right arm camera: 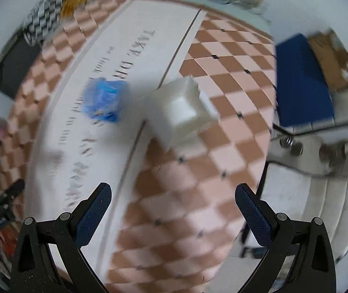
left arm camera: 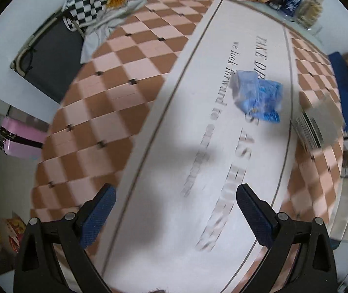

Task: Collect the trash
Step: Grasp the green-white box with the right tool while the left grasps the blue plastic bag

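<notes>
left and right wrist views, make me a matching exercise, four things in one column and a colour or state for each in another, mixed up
Things:
1. crumpled plastic wrapper
2. small open box
3. left gripper
4. suitcase on the floor

Colours or states:
A. white, standing on the checkered part of the tablecloth
B. pink, off to the side of the table
C. blue, lying on the white lettered strip
D. open, holding nothing

Pairs: 1-C, 2-A, 3-D, 4-B
</notes>
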A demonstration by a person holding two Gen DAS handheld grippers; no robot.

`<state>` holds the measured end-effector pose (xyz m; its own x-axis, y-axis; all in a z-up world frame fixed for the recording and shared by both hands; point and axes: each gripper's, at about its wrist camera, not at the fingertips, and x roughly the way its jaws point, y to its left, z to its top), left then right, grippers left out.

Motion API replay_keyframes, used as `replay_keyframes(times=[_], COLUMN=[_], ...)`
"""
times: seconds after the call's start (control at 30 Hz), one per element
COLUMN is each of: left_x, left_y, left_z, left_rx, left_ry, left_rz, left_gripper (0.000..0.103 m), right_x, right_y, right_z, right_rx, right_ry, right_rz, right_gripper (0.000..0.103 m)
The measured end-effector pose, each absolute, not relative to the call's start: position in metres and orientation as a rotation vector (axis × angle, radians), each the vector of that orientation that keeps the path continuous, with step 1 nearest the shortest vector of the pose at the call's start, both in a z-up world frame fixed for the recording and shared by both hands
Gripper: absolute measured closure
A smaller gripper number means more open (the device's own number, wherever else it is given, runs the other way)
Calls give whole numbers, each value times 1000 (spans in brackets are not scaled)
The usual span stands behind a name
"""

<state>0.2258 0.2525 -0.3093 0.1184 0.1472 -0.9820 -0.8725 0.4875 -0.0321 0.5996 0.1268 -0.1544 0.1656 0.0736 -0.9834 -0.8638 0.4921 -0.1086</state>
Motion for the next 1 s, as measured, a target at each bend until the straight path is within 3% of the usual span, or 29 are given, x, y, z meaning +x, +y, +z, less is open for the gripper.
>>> replay_keyframes(times=[0.4,0.47,0.57,0.77,0.8,0.83,0.9,1.0], left_x=[296,305,321,352,357,359,362,360], left_y=[296,300,306,321,324,326,327,325], left_z=[-349,-350,-350,-361,-364,-366,-368,-361], left_rx=[-767,-768,-769,-760,-758,-752,-754,-730], left_ry=[1296,1294,1283,1289,1289,1291,1297,1272], left_rz=[848,826,795,737,726,727,708,675], left_gripper=[2,2,2,4,9,35,66,85], right_x=[659,666,677,711,716,720,725,727], right_y=[202,204,204,195,193,192,189,185], right_z=[-257,-263,-260,-250,-249,-250,-250,-250], right_rx=[-997,-965,-897,-761,-739,-724,-692,-671], right_ry=[1383,1402,1405,1392,1397,1402,1412,1409], right_rz=[885,892,902,798,787,784,776,771], right_gripper=[1,1,10,11,11,11,11,12])
